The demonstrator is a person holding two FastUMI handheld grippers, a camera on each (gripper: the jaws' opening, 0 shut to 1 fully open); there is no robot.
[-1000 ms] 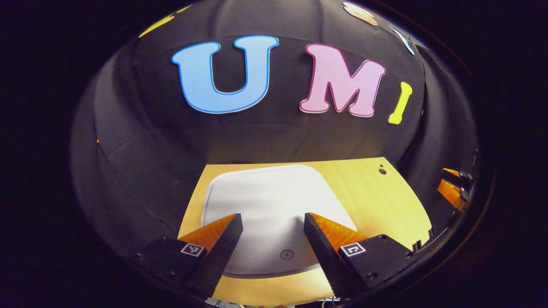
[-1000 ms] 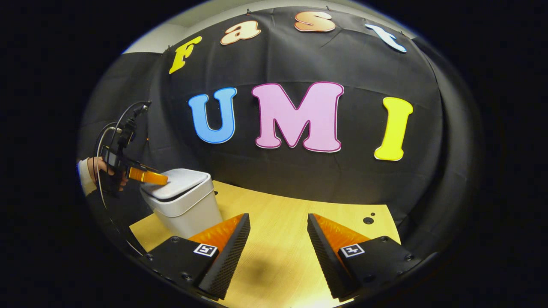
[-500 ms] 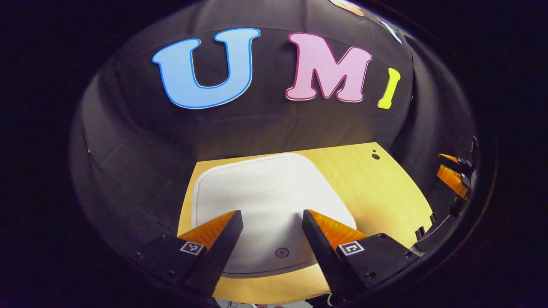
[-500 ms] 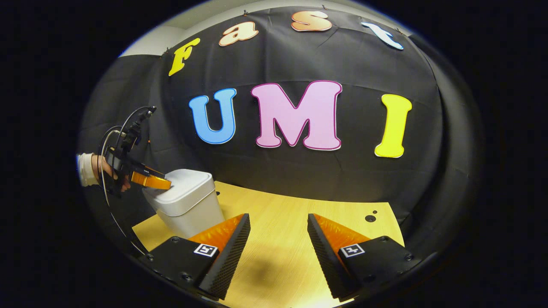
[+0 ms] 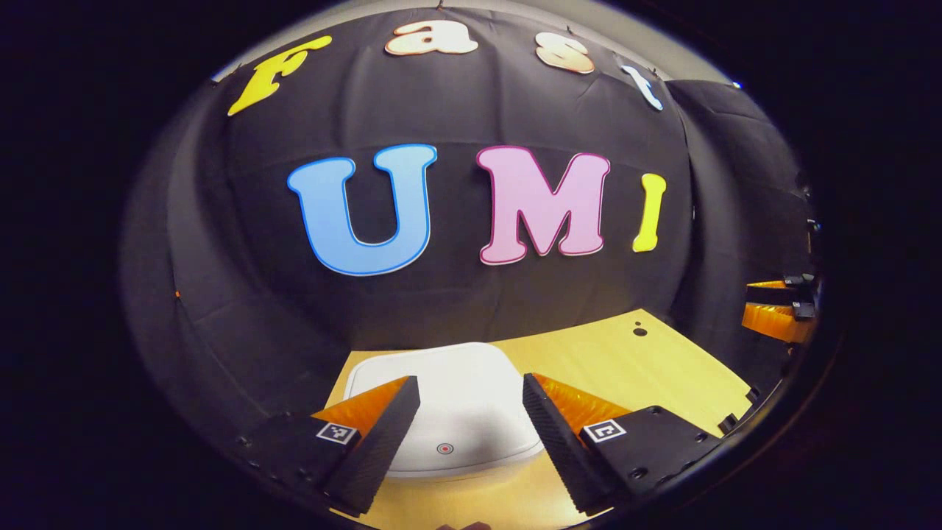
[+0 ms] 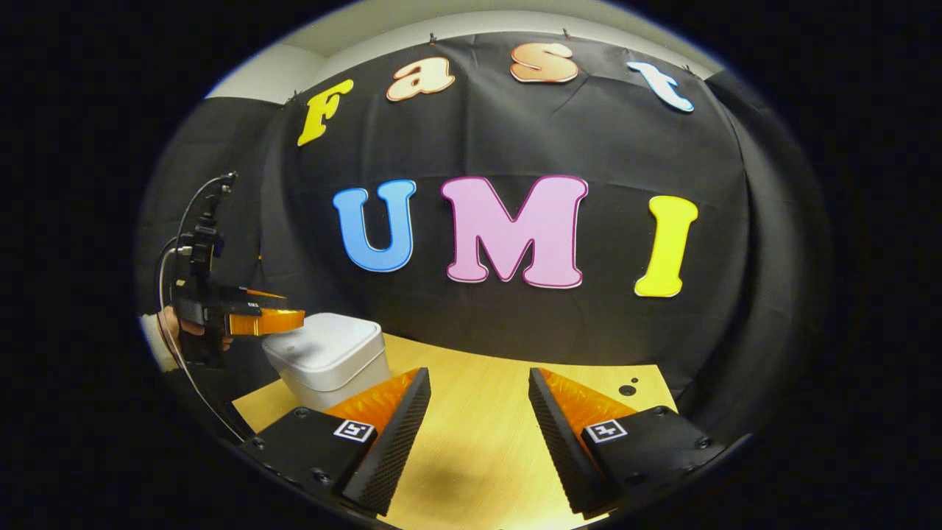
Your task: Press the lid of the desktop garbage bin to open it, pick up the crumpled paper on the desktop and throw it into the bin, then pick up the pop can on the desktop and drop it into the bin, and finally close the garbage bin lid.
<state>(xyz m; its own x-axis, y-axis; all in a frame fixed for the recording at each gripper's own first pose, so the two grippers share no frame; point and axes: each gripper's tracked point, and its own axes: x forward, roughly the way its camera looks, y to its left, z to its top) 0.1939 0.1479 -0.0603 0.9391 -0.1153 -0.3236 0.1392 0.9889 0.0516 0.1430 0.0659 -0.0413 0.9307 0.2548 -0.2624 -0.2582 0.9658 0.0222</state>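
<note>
Setting: black-cloth booth, pale wooden desk [image 6: 486, 412].
Item: white garbage bin [image 6: 327, 361], lid [image 5: 449, 397] down and flat; sits just under and ahead of the left claw [image 5: 471, 405], fingers apart, not touching it.
Step, as judged: lid closed, possibly the final one; no paper or can seen on the desk.
Right claw [image 6: 478, 397]: fingers apart, empty, well off to the bin's side.
Obstructions: none near the lid.

White bin [image 6: 329, 361], pale wood tabletop [image 6: 478, 412].
Lid [image 5: 449, 397] plain white, small red ringed dot [image 5: 444, 448] near front edge, between left gripper [image 5: 471, 390] fingers. Tabletop yellowish with fine grain, dark round holes [image 5: 639, 332] far right. Black-and-white square markers [image 6: 354, 430] on gripper bodies.
</note>
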